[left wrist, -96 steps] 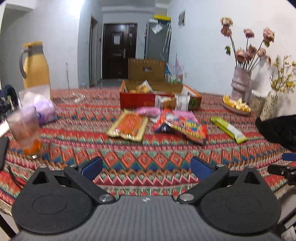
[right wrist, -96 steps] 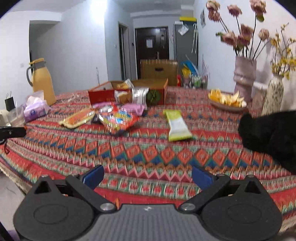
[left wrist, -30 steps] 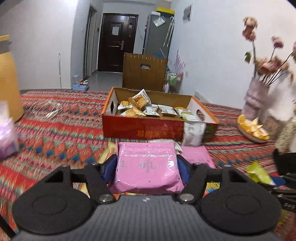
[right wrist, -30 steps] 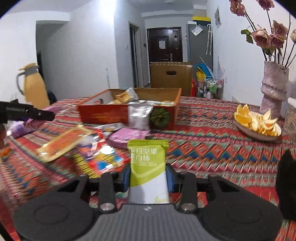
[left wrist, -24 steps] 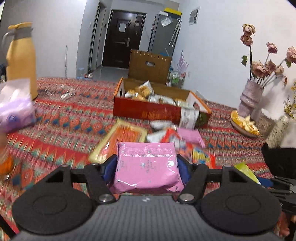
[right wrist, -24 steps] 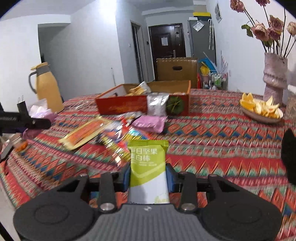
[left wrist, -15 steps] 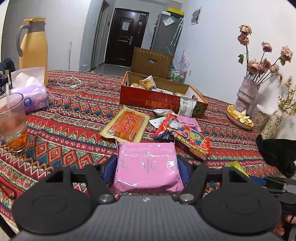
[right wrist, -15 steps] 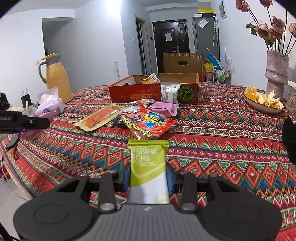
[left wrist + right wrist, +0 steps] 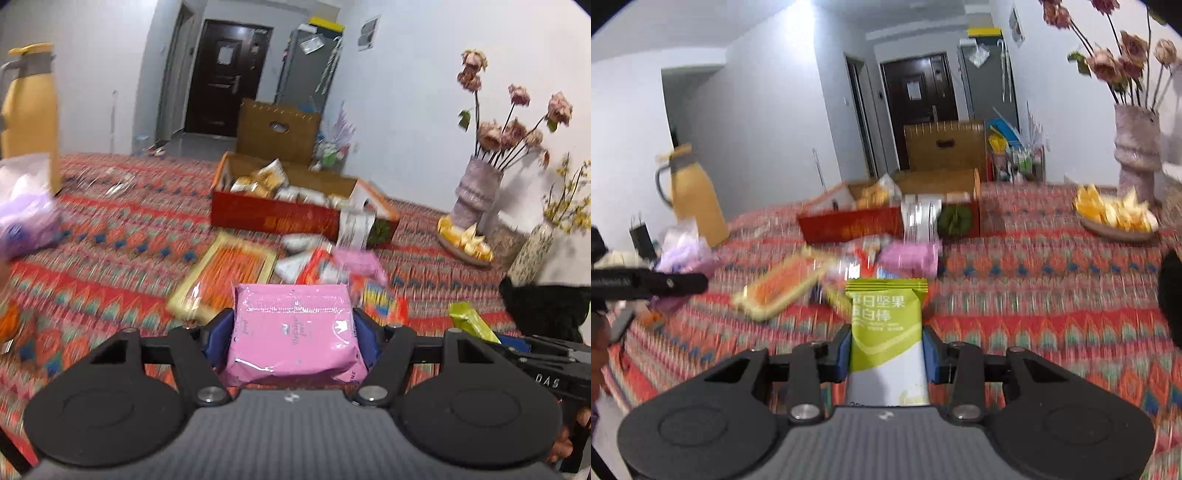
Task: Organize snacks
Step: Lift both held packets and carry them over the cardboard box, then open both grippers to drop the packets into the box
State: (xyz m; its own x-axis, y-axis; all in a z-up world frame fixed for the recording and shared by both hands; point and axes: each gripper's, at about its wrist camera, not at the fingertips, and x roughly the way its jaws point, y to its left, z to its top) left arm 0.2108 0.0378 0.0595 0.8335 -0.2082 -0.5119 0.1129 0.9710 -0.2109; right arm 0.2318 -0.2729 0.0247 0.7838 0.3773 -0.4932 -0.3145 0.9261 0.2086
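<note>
Left hand-held gripper (image 9: 293, 334): clamped on a pink snack packet (image 9: 293, 330)
Right hand-held gripper (image 9: 886, 349): closed on a green nut bar (image 9: 886, 321) — above the patterned tabletop (image 9: 1034, 295)

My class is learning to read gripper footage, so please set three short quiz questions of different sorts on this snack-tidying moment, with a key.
1. True or false: the left gripper is shut on a pink packet.
2. What does the right gripper hold?
   A. an orange slice
   B. a green snack bar
   C. a cup
3. Fill in: loose snacks lie on the patterned tablecloth in front of the red ____.

Key: 1 true; 2 B; 3 box.
</note>
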